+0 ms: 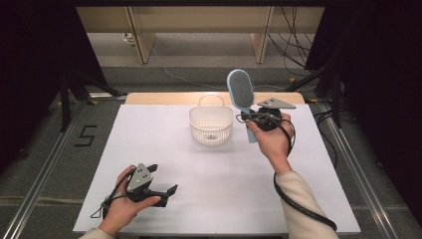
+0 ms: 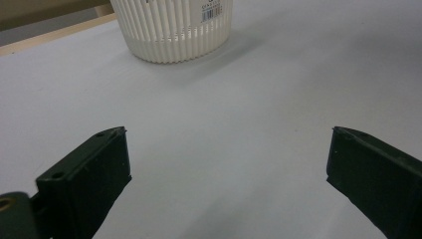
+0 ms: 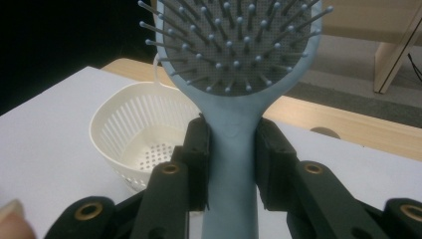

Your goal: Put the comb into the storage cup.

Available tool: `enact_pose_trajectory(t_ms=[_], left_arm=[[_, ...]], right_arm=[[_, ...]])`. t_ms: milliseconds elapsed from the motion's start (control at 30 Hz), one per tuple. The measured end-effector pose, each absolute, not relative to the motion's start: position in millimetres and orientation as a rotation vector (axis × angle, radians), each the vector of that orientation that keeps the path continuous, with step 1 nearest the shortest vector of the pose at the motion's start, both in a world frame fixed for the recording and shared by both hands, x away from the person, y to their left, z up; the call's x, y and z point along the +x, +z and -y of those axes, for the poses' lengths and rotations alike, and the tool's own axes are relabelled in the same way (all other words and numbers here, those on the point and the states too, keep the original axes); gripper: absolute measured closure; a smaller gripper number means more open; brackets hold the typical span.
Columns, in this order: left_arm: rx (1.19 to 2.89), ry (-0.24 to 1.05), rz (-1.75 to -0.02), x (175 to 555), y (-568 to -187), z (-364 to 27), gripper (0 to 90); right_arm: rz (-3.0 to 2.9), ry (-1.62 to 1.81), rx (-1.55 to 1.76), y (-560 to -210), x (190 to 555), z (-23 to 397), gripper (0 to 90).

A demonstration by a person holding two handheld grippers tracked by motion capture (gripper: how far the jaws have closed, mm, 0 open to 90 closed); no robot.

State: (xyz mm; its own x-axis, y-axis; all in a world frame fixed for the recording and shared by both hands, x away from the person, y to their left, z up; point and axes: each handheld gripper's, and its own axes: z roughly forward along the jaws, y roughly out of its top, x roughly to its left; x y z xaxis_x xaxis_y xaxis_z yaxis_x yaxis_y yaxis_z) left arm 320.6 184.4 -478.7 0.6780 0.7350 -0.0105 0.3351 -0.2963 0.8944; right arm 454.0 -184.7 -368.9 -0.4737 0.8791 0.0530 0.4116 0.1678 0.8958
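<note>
High view: the right gripper [image 1: 255,119] is clenched on the handle of the blue hairbrush [image 1: 242,93], head raised, just right of the white basket [image 1: 211,124]. The left gripper [image 1: 161,180] sits well in front of the basket, jaws spread with nothing between.

Left gripper view: jaws apart over the bare table [image 2: 224,129]; basket beyond them.

Right gripper view: pads press both sides of the hairbrush handle; basket lies behind, to its left.

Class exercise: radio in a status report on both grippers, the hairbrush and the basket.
Right gripper shut on hairbrush handle, brush upright beside basket. Left gripper open, empty, low over table. Basket empty, nothing in the way.
</note>
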Motion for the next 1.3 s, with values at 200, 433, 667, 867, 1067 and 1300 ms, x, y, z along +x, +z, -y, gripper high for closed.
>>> enact_pose_trajectory(t_ms=[200,433,667,867,1067,1300], left_arm=[[1.895,0.503,-0.838,320.6,-478.7,-184.4,2.9],[1.896,0.504,-0.837,320.6,-478.7,-184.5,2.9],[1.896,0.504,-0.837,320.4,-478.5,-184.4,2.9],[1.897,0.503,-0.837,320.4,-478.6,-184.3,2.9],[1.897,0.503,-0.837,320.4,-478.6,-184.3,2.9],[1.897,0.503,-0.836,320.4,-478.6,-184.3,2.9]], right_arm=[[-1.966,1.268,1.219,-368.9,455.0,182.5,70.7],[-1.969,1.269,1.213,-368.6,456.1,180.1,70.7],[-1.974,1.265,1.211,-367.2,457.9,177.8,70.7],[-1.973,1.268,1.208,-365.6,458.5,176.2,70.7],[-1.973,1.266,1.209,-365.6,460.5,176.1,70.7],[-1.973,1.265,1.213,-365.1,461.8,175.5,70.7]])
